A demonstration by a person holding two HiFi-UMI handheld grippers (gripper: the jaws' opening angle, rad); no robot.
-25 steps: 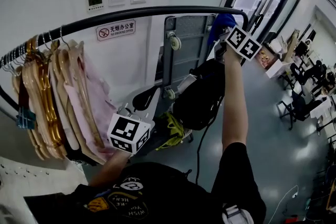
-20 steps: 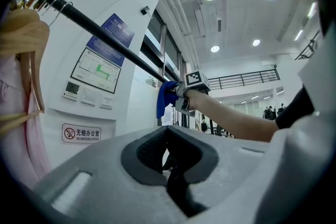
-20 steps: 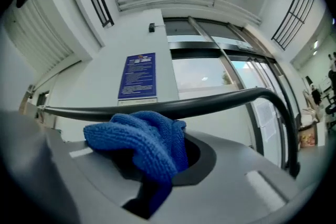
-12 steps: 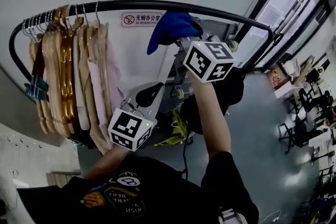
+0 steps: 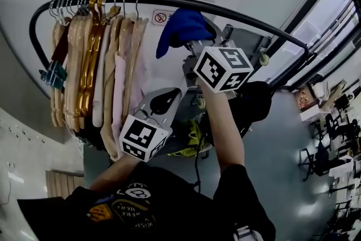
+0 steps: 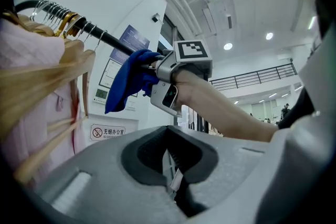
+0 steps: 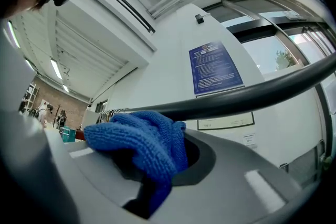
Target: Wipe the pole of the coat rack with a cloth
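Observation:
The coat rack's black pole (image 5: 248,22) arches across the head view. A blue cloth (image 5: 183,28) is draped over it a little to the right of the hangers. My right gripper (image 5: 193,45) is shut on the blue cloth and presses it against the pole from below. In the right gripper view the cloth (image 7: 142,149) bulges out of the jaws under the pole (image 7: 252,97). My left gripper (image 5: 162,103) hangs lower, clear of the pole, jaws together with nothing in them. From the left gripper view I see the cloth (image 6: 128,84) on the pole (image 6: 107,42).
Wooden hangers with pink garments (image 5: 96,65) crowd the pole's left end, close to the cloth. Behind the rack stand a grey metal trolley (image 5: 251,42), a black bag (image 5: 256,101) and a yellow-green item (image 5: 192,141). A white wall with a no-smoking sign (image 5: 163,17) lies behind.
My right gripper has slid the blue cloth left along the pole, from the right bend toward the hangers. The left gripper has stayed low.

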